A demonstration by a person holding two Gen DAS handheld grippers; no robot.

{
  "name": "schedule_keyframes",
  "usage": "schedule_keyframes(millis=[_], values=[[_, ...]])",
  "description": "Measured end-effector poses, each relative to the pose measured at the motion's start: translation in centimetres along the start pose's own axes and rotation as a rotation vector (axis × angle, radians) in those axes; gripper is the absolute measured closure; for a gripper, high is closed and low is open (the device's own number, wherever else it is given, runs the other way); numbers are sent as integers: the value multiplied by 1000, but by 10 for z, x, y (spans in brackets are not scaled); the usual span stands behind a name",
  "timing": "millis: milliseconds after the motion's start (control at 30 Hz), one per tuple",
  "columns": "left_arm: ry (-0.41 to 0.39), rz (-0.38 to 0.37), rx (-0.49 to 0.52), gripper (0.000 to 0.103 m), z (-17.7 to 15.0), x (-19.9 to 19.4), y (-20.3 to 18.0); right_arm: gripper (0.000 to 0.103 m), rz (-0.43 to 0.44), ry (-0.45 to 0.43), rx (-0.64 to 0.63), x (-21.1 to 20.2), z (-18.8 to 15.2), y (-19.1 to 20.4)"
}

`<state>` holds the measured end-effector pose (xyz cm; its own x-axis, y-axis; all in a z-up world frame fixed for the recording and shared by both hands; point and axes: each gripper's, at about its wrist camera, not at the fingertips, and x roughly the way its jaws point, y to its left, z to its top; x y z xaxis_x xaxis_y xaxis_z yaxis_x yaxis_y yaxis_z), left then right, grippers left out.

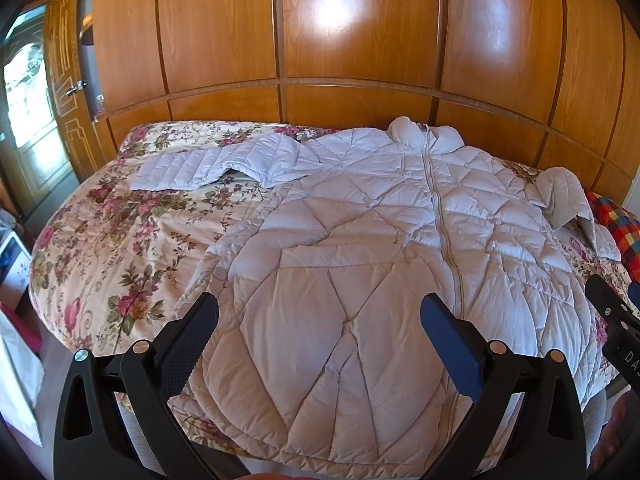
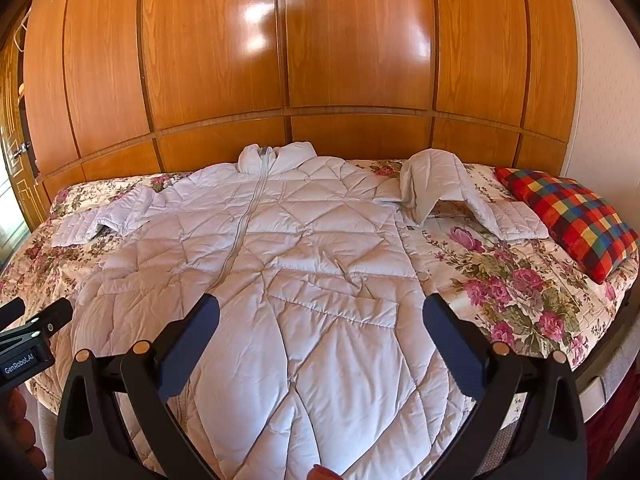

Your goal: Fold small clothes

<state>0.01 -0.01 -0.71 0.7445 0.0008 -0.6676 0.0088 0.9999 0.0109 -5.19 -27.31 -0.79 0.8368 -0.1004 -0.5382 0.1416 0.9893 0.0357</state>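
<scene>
A white quilted puffer jacket (image 1: pixel 360 240) lies flat, zipped, front up on a floral bedspread (image 1: pixel 120 248), collar toward the wooden wall. Its left sleeve (image 1: pixel 200 164) stretches out sideways; its right sleeve (image 2: pixel 448 192) is bent and bunched. The jacket also shows in the right wrist view (image 2: pixel 300 272). My left gripper (image 1: pixel 320 312) is open and empty, above the jacket's lower left part. My right gripper (image 2: pixel 320 312) is open and empty, above the lower right part near the hem. Each gripper shows at the edge of the other's view: the right one (image 1: pixel 616 320), the left one (image 2: pixel 36 328).
A red checked pillow (image 2: pixel 568 220) lies at the bed's far right. A glossy wooden panel wall (image 2: pixel 320 60) stands behind the bed. A wardrobe door (image 1: pixel 64 80) and bags on the floor (image 1: pixel 16 360) are at the left. Floral bedspread (image 2: pixel 512 280) shows right of the jacket.
</scene>
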Motion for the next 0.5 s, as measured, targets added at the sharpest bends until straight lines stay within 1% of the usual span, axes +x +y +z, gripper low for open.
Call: schedule_keyframes(millis=[500], values=[[13,-3,2,3,0,2,0,2,5,1,2,-1,1,-1]])
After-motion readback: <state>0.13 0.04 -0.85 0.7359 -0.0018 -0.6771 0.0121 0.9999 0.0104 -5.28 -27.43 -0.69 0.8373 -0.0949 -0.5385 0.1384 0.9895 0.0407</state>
